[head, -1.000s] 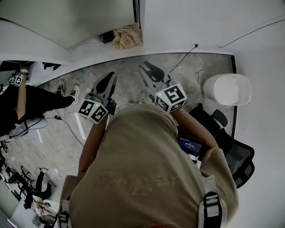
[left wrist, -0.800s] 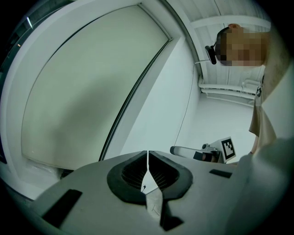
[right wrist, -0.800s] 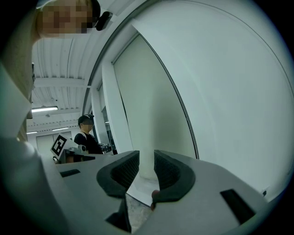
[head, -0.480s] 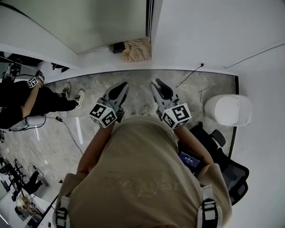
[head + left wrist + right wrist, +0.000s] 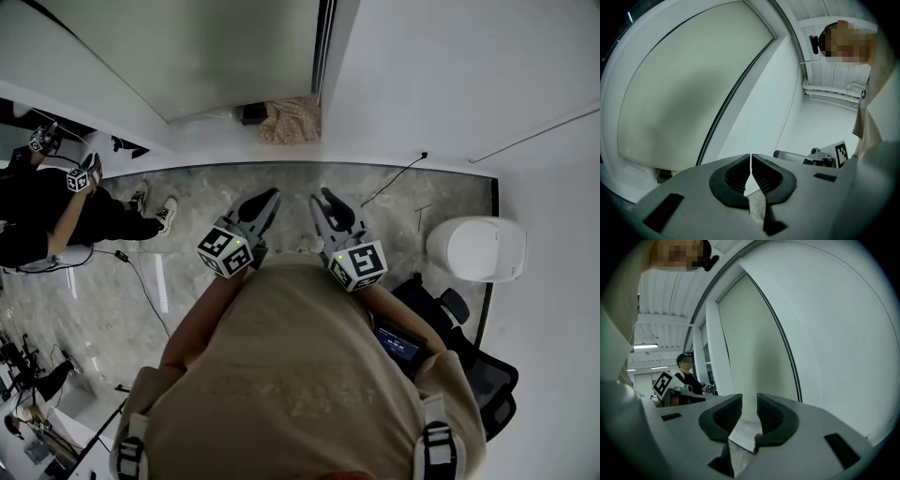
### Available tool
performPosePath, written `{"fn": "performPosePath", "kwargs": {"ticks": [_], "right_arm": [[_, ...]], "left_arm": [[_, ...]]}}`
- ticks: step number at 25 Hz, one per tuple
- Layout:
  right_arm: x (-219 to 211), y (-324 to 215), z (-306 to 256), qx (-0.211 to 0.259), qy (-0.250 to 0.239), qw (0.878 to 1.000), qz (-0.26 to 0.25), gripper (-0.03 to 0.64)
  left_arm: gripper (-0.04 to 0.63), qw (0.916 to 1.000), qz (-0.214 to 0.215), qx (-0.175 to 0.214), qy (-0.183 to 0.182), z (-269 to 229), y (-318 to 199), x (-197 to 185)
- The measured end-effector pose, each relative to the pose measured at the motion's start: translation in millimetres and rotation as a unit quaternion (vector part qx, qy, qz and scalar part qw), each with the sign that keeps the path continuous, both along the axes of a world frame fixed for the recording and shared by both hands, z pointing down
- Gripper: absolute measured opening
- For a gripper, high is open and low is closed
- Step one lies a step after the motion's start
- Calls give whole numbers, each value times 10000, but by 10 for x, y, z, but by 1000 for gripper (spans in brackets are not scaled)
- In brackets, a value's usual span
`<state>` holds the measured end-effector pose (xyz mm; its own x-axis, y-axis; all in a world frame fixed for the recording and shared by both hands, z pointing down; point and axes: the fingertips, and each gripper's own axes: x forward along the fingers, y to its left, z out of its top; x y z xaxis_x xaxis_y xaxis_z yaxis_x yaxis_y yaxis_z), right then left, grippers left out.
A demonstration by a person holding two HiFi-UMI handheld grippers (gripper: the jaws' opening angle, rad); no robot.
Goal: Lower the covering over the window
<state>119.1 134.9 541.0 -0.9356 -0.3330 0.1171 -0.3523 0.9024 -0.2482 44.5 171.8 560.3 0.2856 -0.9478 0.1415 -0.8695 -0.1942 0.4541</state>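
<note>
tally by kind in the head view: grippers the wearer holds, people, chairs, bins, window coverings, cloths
grippers held: 2, left gripper and right gripper
people: 2, wearer and person at left
office chair: 1
white bin: 1
window covering: 1
beige cloth: 1
total: 8

Tan shirt (image 5: 300, 375) — grey left gripper (image 5: 271, 195), right gripper (image 5: 322, 198)
</note>
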Motion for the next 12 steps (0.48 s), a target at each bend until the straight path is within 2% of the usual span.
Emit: {"fn": "performPosePath", "kwargs": {"ticks": [3, 7, 12], "right_arm": [[26, 1, -46, 118, -40, 9997, 201, 87], [63, 31, -48, 80, -60, 9999, 121, 87], [128, -45, -55, 75, -58, 9997, 219, 87]], "left_arm": [[23, 10000, 1, -17, 63, -2, -12, -14], [23, 9999, 93, -38, 29, -11, -3, 106], [23, 9999, -57, -13, 131, -22, -9, 63]]}}
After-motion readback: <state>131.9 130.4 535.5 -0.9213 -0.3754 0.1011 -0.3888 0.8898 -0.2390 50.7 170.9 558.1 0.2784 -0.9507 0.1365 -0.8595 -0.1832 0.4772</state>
